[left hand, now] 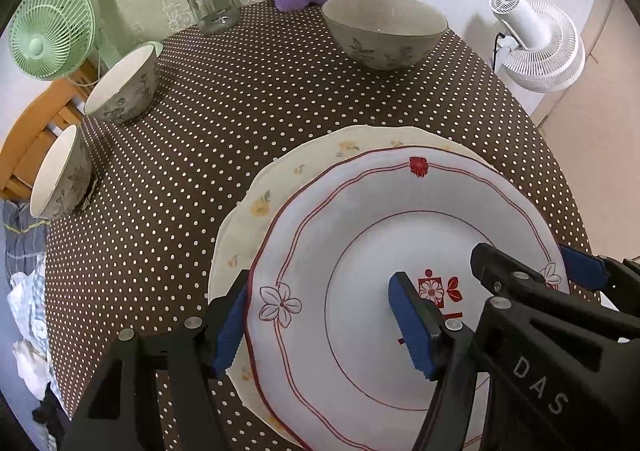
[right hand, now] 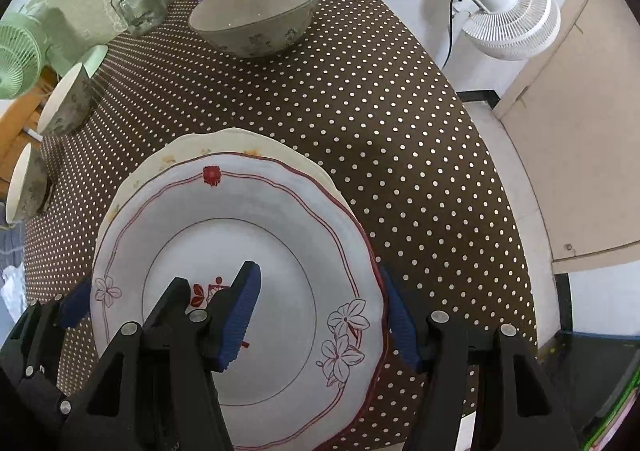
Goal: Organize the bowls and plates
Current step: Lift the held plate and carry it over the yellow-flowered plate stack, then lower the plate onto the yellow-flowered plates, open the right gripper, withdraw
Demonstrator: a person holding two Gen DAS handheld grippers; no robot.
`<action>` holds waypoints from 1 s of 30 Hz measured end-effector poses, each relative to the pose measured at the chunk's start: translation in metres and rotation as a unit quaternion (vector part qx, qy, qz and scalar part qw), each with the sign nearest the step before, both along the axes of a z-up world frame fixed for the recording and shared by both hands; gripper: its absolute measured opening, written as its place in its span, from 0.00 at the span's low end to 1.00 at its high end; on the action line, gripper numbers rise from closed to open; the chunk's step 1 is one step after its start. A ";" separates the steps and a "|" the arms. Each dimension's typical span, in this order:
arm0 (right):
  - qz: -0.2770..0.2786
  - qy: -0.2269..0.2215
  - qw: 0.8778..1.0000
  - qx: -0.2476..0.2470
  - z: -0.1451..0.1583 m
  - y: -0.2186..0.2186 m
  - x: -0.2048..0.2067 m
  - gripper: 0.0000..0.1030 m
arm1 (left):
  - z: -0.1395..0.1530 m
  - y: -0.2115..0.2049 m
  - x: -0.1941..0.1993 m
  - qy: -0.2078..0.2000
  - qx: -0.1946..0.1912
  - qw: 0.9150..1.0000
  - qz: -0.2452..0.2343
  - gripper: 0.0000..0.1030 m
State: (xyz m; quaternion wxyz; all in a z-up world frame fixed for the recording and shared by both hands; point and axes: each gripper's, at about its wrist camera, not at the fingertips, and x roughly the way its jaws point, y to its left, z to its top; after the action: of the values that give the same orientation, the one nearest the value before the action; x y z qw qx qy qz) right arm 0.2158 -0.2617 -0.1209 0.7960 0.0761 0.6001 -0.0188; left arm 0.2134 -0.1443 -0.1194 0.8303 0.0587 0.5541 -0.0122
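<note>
Holding the red-trimmed plate (left hand: 360, 251) from both sides above the yellow-flowered plate (left hand: 256, 203).

Left gripper (left hand: 320, 323) and right gripper (right hand: 324, 319) each straddle an opposite rim, one finger over the well, one outside; whether the pads press I cannot tell. The upper plate sits offset toward the near table edge. Risk, as judged: uneven release could slide or chip it. Beyond, three bowls remain unstacked: two small bowls (left hand: 120, 87) at left, large bowl (left hand: 384, 31) far.

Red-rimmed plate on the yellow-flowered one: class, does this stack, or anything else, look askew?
Yes. The red-rimmed plate sits off-centre on the yellow-flowered plate, leaving a crescent of the lower rim exposed at the far left. Nothing looks spilled or broken.
</note>
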 end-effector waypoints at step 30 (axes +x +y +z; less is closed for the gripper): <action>0.046 -0.024 0.998 -0.029 0.010 0.006 0.003 0.28 | 0.007 0.015 -0.003 -0.009 -0.015 1.000 0.016 0.93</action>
State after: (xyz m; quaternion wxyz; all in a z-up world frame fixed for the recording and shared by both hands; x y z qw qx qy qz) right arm 0.2184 -0.2553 -0.1105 0.8121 0.0263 0.5829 0.0021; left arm 0.2102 -0.1297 -0.1121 0.8362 0.0371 0.5472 -0.0067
